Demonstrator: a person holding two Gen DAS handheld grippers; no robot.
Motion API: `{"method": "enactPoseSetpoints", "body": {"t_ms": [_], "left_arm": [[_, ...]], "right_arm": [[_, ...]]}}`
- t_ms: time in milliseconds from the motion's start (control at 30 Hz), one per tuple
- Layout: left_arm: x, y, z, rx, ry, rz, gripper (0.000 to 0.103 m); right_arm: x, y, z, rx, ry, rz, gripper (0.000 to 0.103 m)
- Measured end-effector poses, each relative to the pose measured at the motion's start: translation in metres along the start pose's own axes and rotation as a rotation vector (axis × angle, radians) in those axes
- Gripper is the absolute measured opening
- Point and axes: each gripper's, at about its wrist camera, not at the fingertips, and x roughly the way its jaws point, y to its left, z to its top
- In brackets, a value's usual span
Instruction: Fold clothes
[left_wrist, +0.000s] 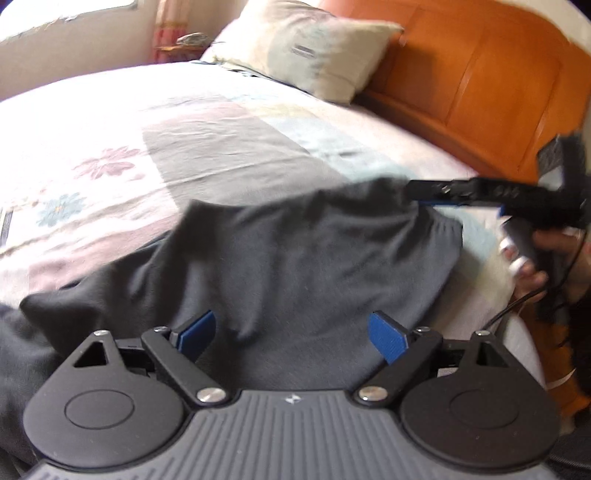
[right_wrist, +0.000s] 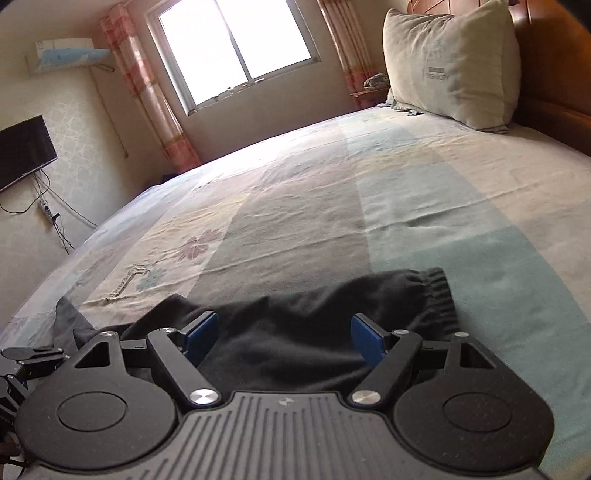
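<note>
**Dark garment lies across the near edge of the bed, both claws released**

While both grippers hang over it, the dark grey garment (left_wrist: 295, 258) lies crumpled on the near part of the patchwork bedsheet (left_wrist: 192, 140), its long axis running roughly side to side across both wrist views. One end carries a ribbed, gathered elastic band (right_wrist: 441, 291), which points to the right in the right wrist view, toward the headboard side; the other end trails off to the left, under and past the left gripper (left_wrist: 291, 334). The cloth looks like soft, matte knit, rumpled into low folds, charcoal in bright light and almost black in shade.

The left gripper's blue pads (left_wrist: 388, 336) stand wide apart above the fabric, gripping nothing. The right gripper (right_wrist: 284, 334) is likewise spread, with the cloth below its jaws and not pinched. In the left wrist view, the right gripper appears blurred, its black fingers reaching in near the banded end, held by a hand (left_wrist: 532, 266).

The sheet is thin, lightly wrinkled cotton in pastel blocks with flower prints. A plump, pale pillow (right_wrist: 447, 62) leans on the glossy orange wooden headboard (left_wrist: 480, 81).
</note>
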Motion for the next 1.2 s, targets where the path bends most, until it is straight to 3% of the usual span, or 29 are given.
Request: {"method": "enactPoseSetpoints", "body": {"t_ms": [67, 133, 167, 200, 300, 400, 500, 567, 600, 700, 800, 933, 1033, 1100, 1200], "left_arm": [[0.003, 0.013, -0.002, -0.060, 0.011, 0.008, 0.090], [0.005, 0.024, -0.005, -0.113, 0.013, 0.009, 0.090], [0.004, 0.027, -0.007, -0.132, 0.002, -0.006, 0.090], [0.003, 0.029, -0.007, -0.148, -0.004, -0.016, 0.090], [0.002, 0.030, -0.008, -0.152, -0.008, -0.026, 0.090], [0.002, 0.028, -0.008, -0.132, -0.005, -0.021, 0.090], [0.001, 0.028, -0.009, -0.124, -0.003, -0.022, 0.090], [0.000, 0.029, -0.009, -0.127, -0.006, -0.030, 0.090], [0.000, 0.030, -0.009, -0.139, -0.007, -0.034, 0.090], [-0.003, 0.032, -0.007, -0.162, -0.007, -0.041, 0.090], [-0.007, 0.030, -0.006, -0.171, -0.010, -0.039, 0.090], [-0.011, 0.023, -0.005, -0.157, -0.051, -0.058, 0.090], [-0.003, 0.020, -0.007, -0.169, -0.022, -0.068, 0.090], [-0.002, 0.018, -0.010, -0.171, 0.003, -0.054, 0.090], [-0.010, 0.016, -0.011, -0.176, 0.009, -0.049, 0.090]], "right_arm": [[0.020, -0.003, 0.005, 0.001, 0.012, 0.006, 0.082], [0.044, -0.010, 0.006, -0.015, 0.047, -0.056, 0.082], [0.055, -0.016, 0.005, -0.035, 0.055, -0.127, 0.080], [0.061, -0.022, 0.003, -0.058, 0.051, -0.175, 0.069], [0.056, -0.024, 0.009, -0.017, 0.037, -0.184, 0.069], [0.043, -0.006, 0.013, -0.043, 0.019, -0.182, 0.081], [0.052, 0.007, 0.009, -0.098, 0.049, -0.148, 0.082], [0.072, 0.000, 0.006, -0.098, 0.090, -0.204, 0.082], [0.075, -0.007, 0.005, -0.086, 0.064, -0.204, 0.082], [0.064, -0.008, 0.013, -0.017, 0.055, -0.212, 0.082], [0.031, 0.008, 0.010, -0.031, 0.036, -0.176, 0.084], [0.006, 0.032, -0.020, -0.101, 0.094, -0.177, 0.087], [0.016, 0.039, -0.053, -0.176, 0.167, -0.243, 0.089], [0.015, 0.044, -0.065, -0.214, 0.120, -0.263, 0.094], [0.017, 0.045, -0.063, -0.190, 0.121, -0.268, 0.098]]}}
